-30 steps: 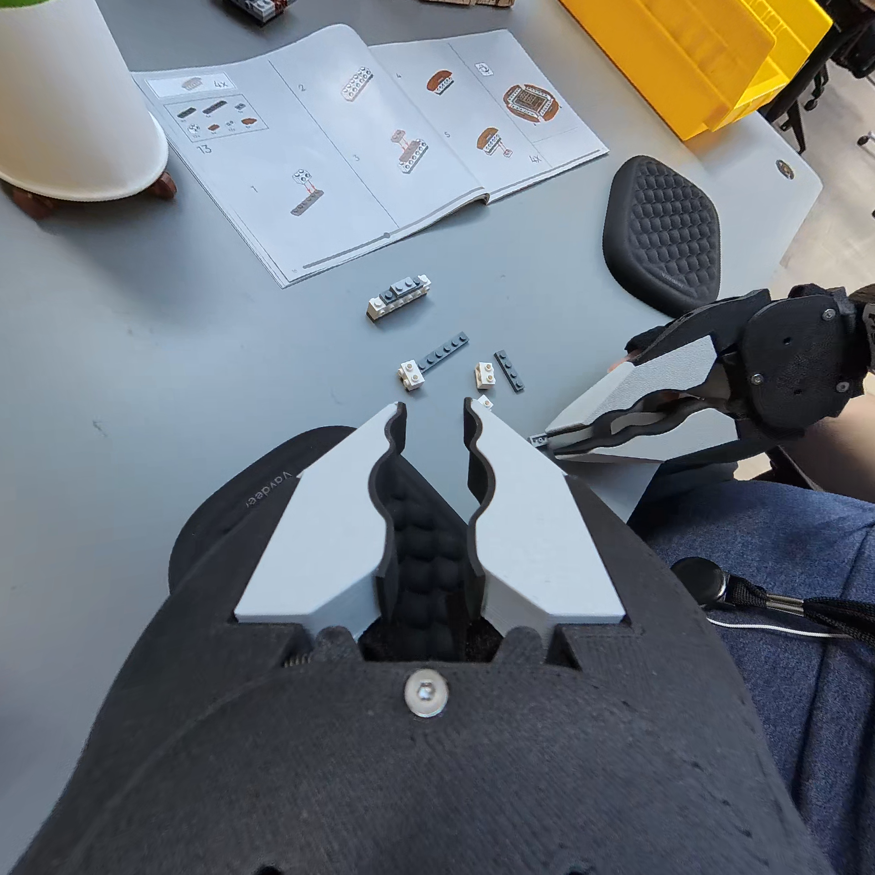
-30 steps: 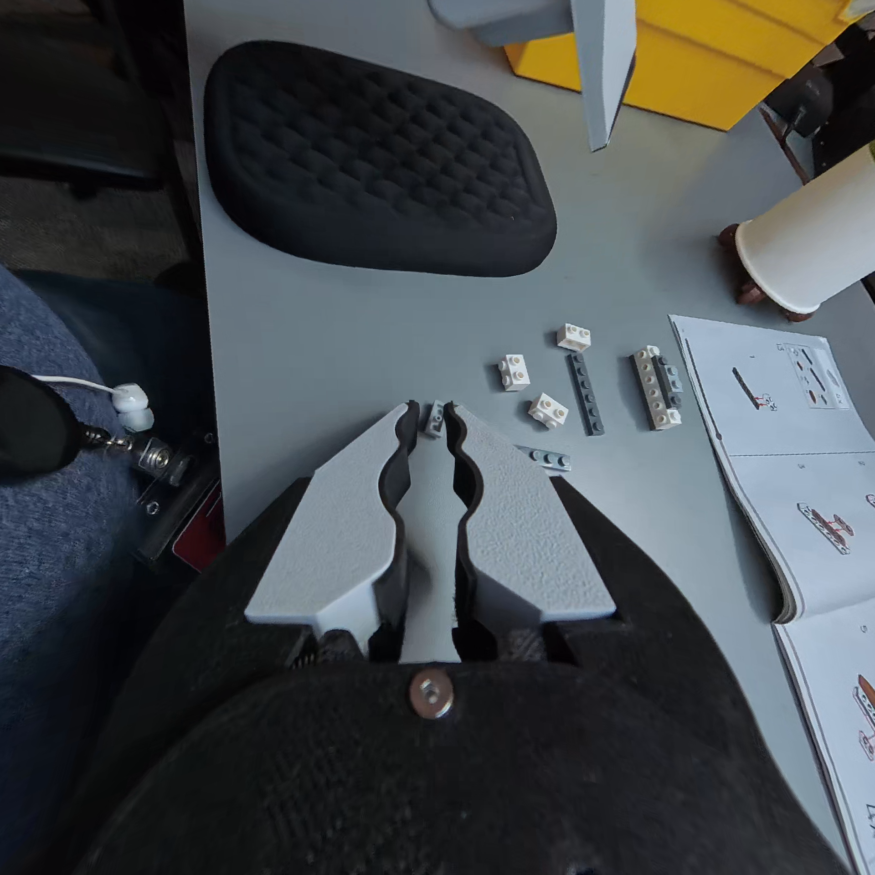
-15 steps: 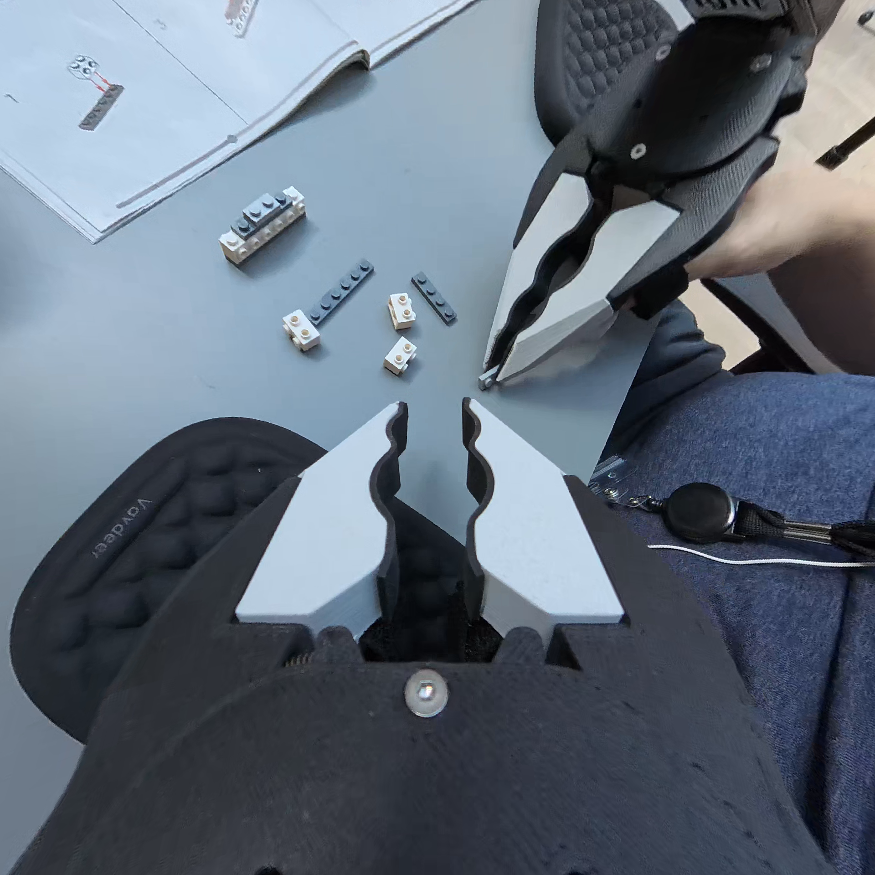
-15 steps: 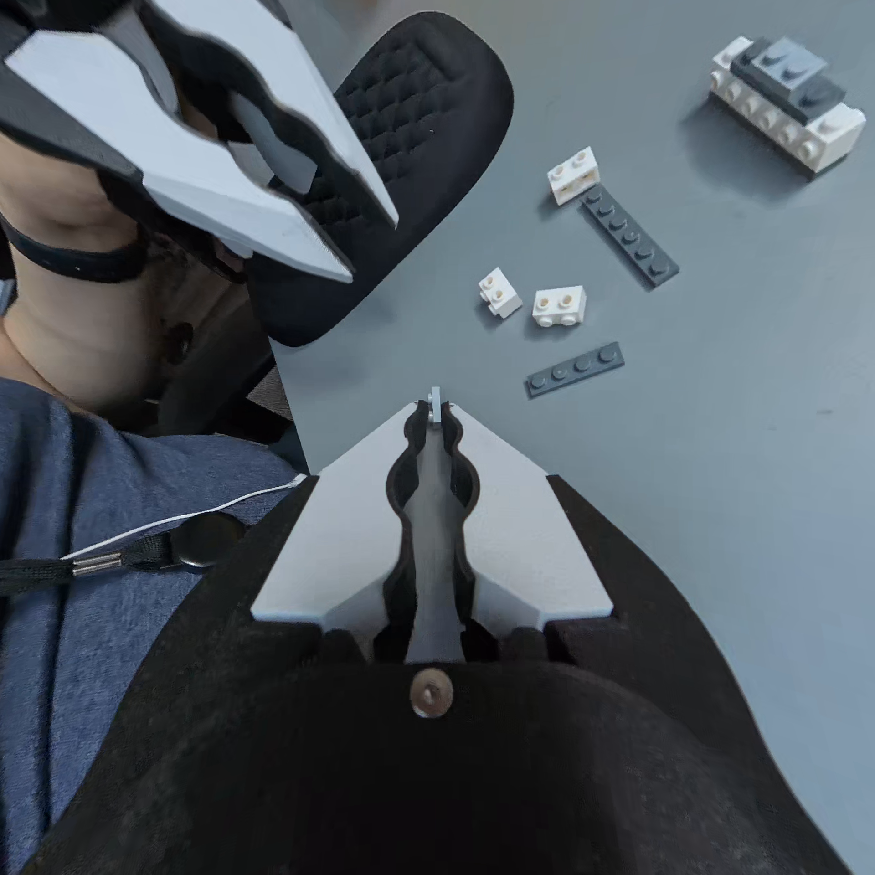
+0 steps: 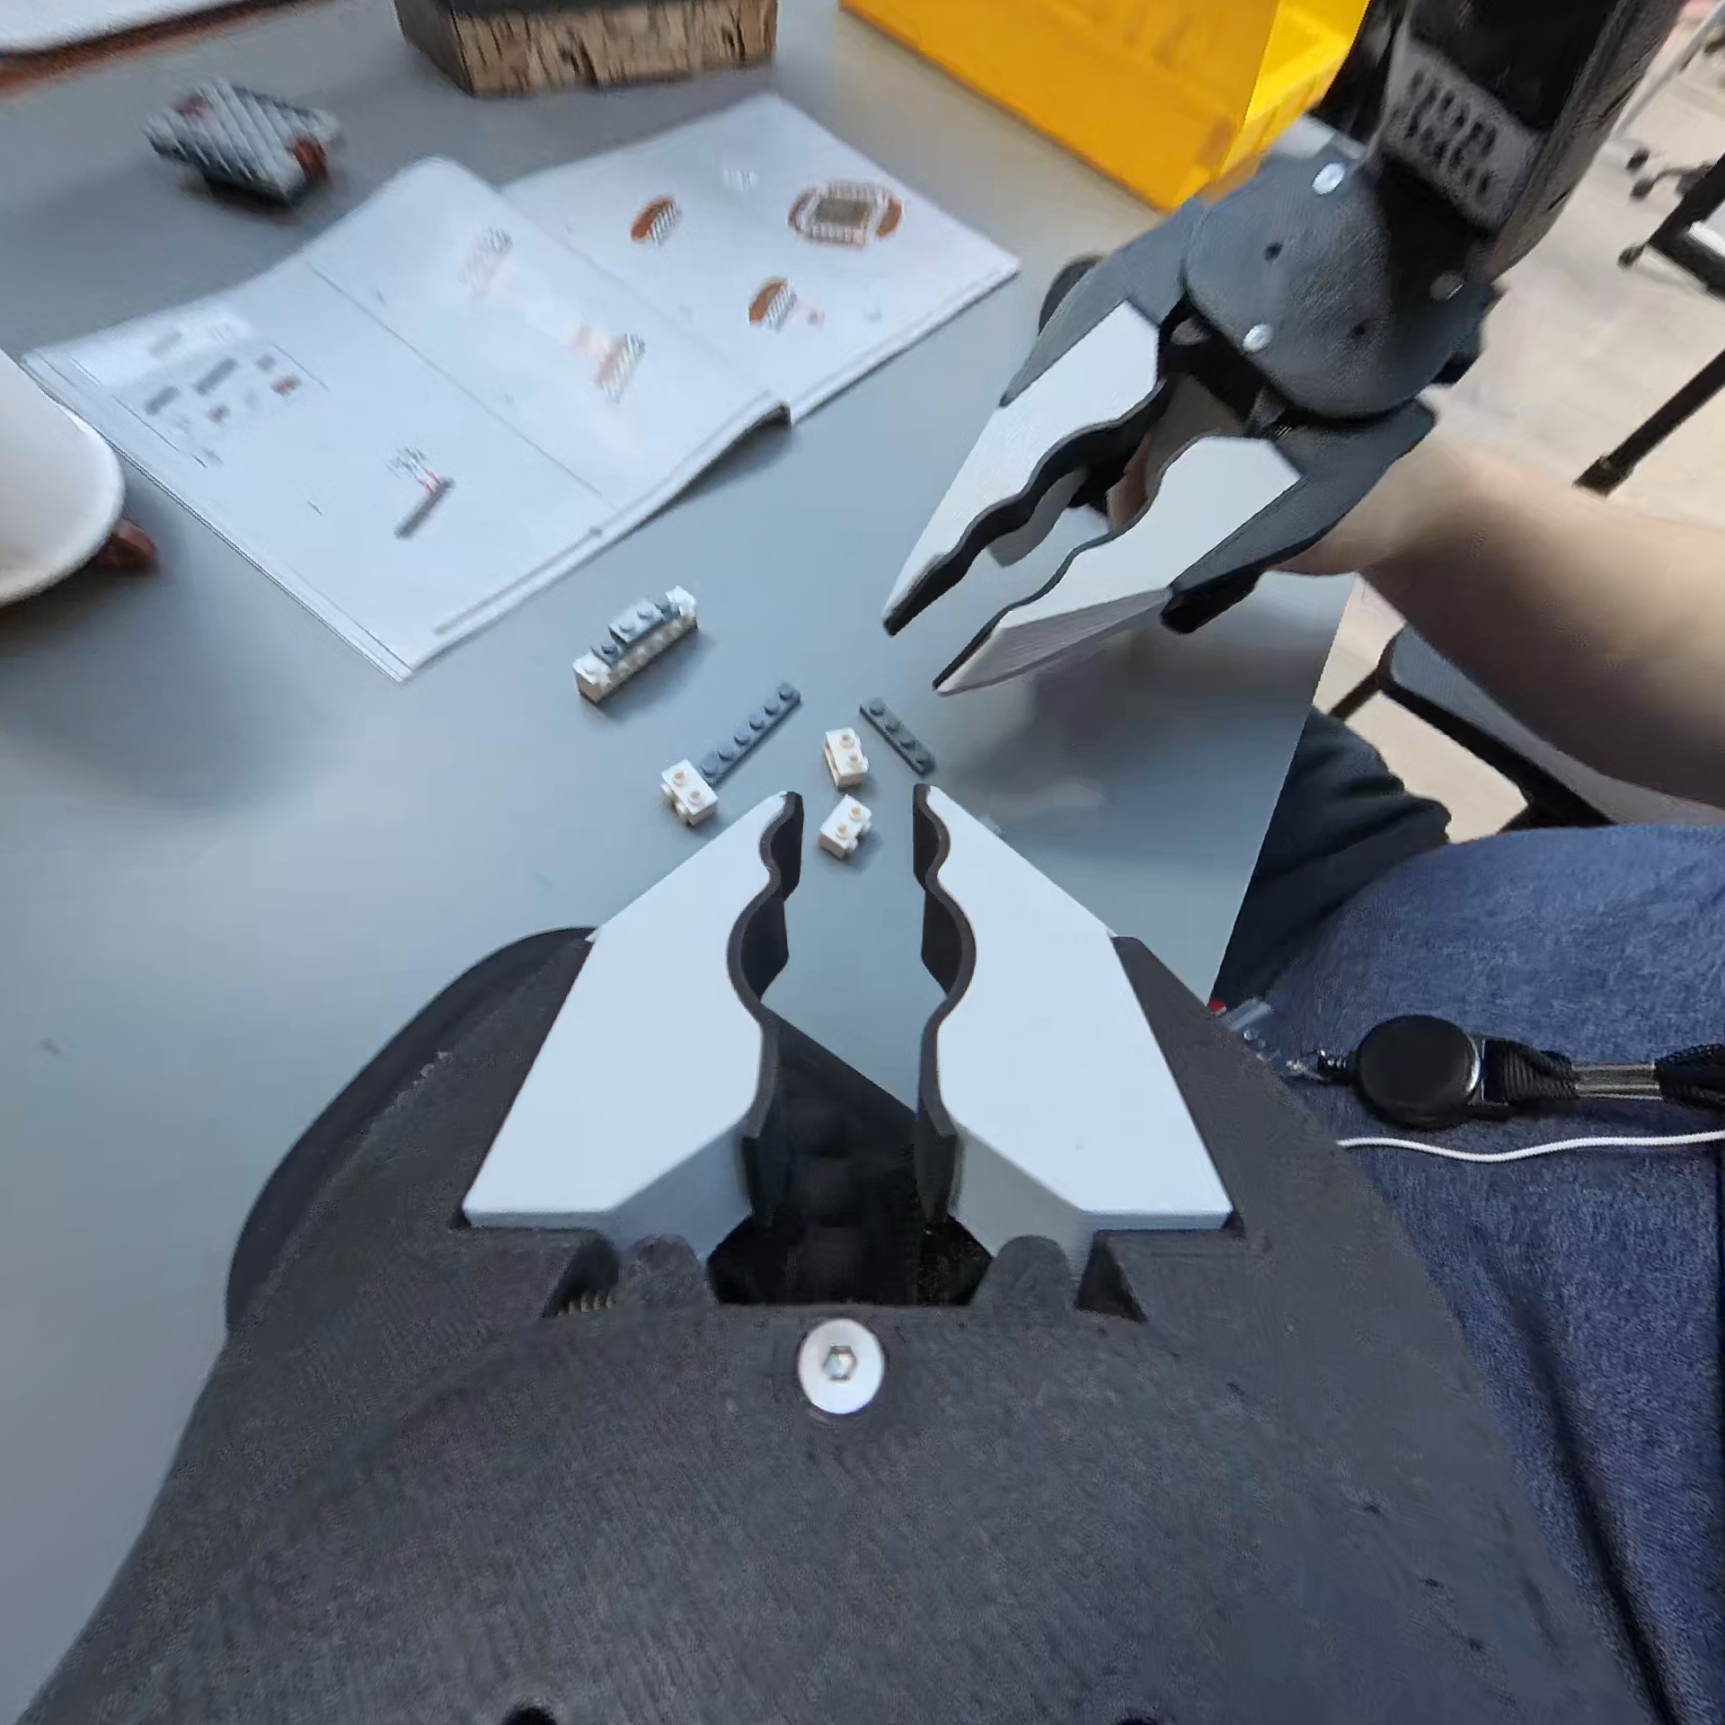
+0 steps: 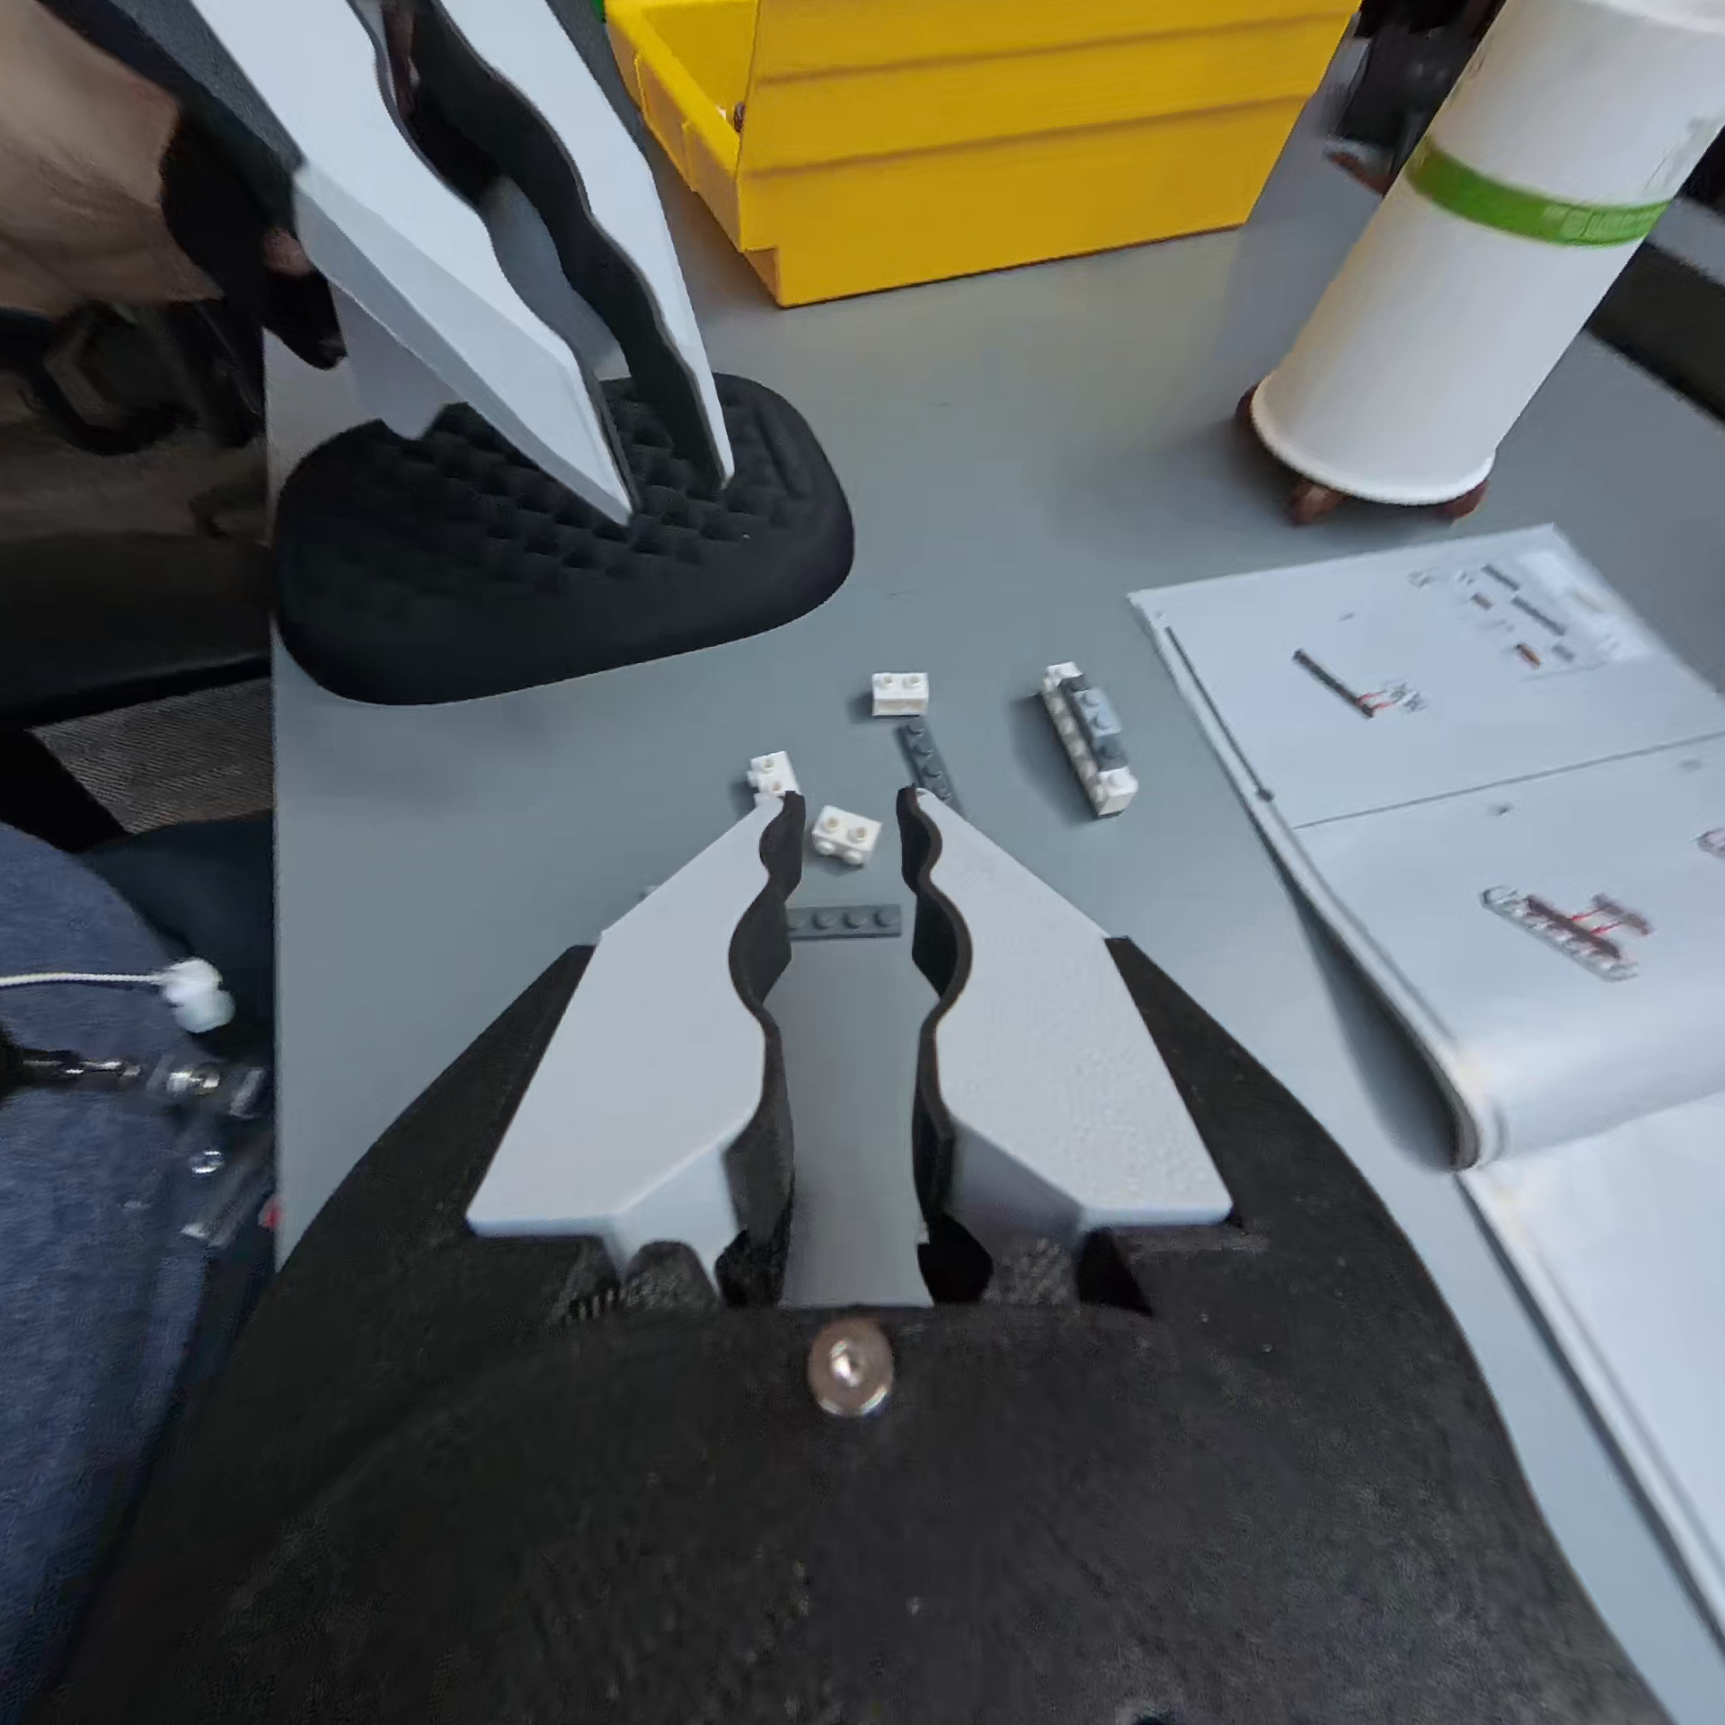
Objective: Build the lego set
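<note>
Hovering both grippers over the grey table (image 5: 233, 840), each empty. My left gripper (image 5: 857, 803) has its jaws parted to a moderate gap, nothing between them. My right gripper (image 6: 849, 803) is likewise parted and empty; from the left wrist view it hangs above the table with its tips angled down toward the loose pieces.

Landmark: the short dark grey plate (image 6: 845, 919), lying flat on the table.
- White brick (image 6: 847, 833) just beyond the plate, seen between my right fingertips, not touched.
- Second white brick (image 6: 773, 775) beyond the plate, to its left, by my right gripper's left tip.
- Third white brick (image 6: 900, 694) farther beyond the plate, touching or nearly touching the end of the long dark grey plate (image 6: 926, 758).
- White-and-grey sub-assembly (image 6: 1089, 737) beyond the plate to the right, standing apart from the loose bricks.
- Open instruction booklet (image 6: 1456, 747) right of the plate, past the sub-assembly.
- Black padded rest (image 6: 448, 597) beyond the plate to the left.
- Yellow bin (image 6: 980, 140) and white cup (image 6: 1456, 280) far beyond it.

Both views are slightly motion-blurred.
</note>
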